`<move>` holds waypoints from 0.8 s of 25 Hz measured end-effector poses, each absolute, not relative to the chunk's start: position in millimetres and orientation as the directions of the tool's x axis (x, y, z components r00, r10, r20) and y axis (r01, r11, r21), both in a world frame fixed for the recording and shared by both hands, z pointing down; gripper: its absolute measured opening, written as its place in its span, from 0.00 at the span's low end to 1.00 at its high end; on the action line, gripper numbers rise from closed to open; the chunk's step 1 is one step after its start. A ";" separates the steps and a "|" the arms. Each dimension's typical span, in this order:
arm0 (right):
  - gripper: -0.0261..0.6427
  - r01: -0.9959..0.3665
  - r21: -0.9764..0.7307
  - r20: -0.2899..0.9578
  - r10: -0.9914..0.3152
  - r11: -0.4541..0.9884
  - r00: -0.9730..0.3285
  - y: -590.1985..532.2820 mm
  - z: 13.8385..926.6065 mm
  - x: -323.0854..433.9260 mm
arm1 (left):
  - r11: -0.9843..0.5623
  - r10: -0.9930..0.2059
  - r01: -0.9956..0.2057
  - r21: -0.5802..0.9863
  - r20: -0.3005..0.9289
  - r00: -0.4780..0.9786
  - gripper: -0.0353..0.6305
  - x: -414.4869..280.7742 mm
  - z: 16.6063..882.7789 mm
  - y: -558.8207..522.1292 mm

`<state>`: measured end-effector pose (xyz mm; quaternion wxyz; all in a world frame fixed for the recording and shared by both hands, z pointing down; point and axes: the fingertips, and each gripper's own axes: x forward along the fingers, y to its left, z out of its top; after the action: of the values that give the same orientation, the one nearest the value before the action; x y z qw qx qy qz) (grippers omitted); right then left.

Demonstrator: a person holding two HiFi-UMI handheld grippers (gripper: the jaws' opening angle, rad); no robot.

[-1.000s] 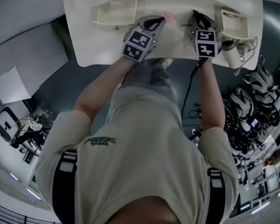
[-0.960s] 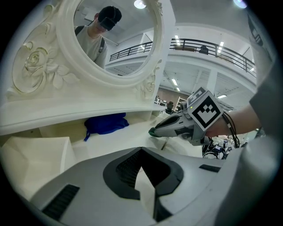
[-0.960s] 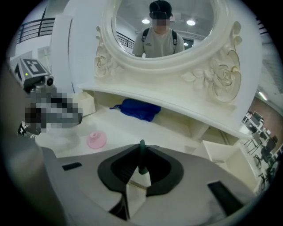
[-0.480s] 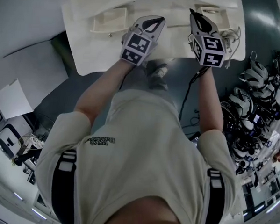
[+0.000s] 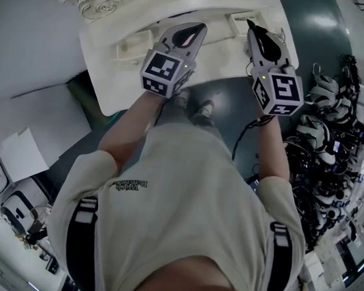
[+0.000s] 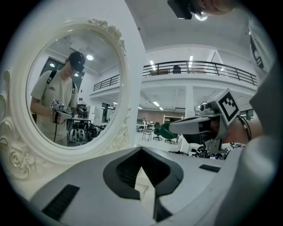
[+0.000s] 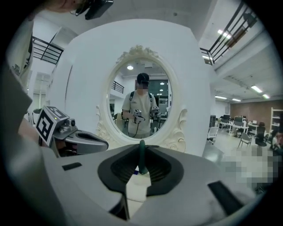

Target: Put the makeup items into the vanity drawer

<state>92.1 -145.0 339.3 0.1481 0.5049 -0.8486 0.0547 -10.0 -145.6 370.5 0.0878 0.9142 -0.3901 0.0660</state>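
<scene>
Right gripper (image 5: 251, 25) pinches a slim dark-green makeup item (image 7: 142, 160) upright between its narrowed jaws, while to its left the left gripper (image 6: 141, 150) has its jaws tip to tip on nothing. Both hover above the white vanity top (image 5: 112, 77), so the item appears not yet stowed in a drawer. Ahead of the jaws stands an ornate oval mirror (image 7: 140, 95), and farther off a bright hall with a railed balcony (image 6: 199, 68).

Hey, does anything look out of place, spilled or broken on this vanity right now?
Nothing looks spilled or damaged on the vanity top, and the mirror looks intact. The one thing worth noting is a thin dark green stick pinched upright in the right gripper.
</scene>
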 end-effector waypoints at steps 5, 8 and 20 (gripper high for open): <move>0.10 -0.885 0.048 0.235 -0.866 0.464 -0.441 -106.7 297.3 107.8 | -0.721 -0.675 -0.689 0.073 0.151 0.722 0.07 4.8 331.0 -119.8; 0.10 -0.890 0.014 0.193 -0.875 0.455 -0.444 -86.9 278.8 113.7 | -0.747 -0.652 -0.662 0.064 0.128 0.748 0.07 13.7 313.8 -106.9; 0.10 -0.897 -0.111 0.110 -0.891 0.428 -0.439 -24.7 266.5 125.4 | -0.800 -0.590 -0.597 0.067 0.094 0.802 0.07 35.9 289.8 -56.2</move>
<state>125.4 -24.7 266.5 0.0173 0.5291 -0.8449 0.0766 35.9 -56.2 289.8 0.0468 0.9480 -0.3131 0.0342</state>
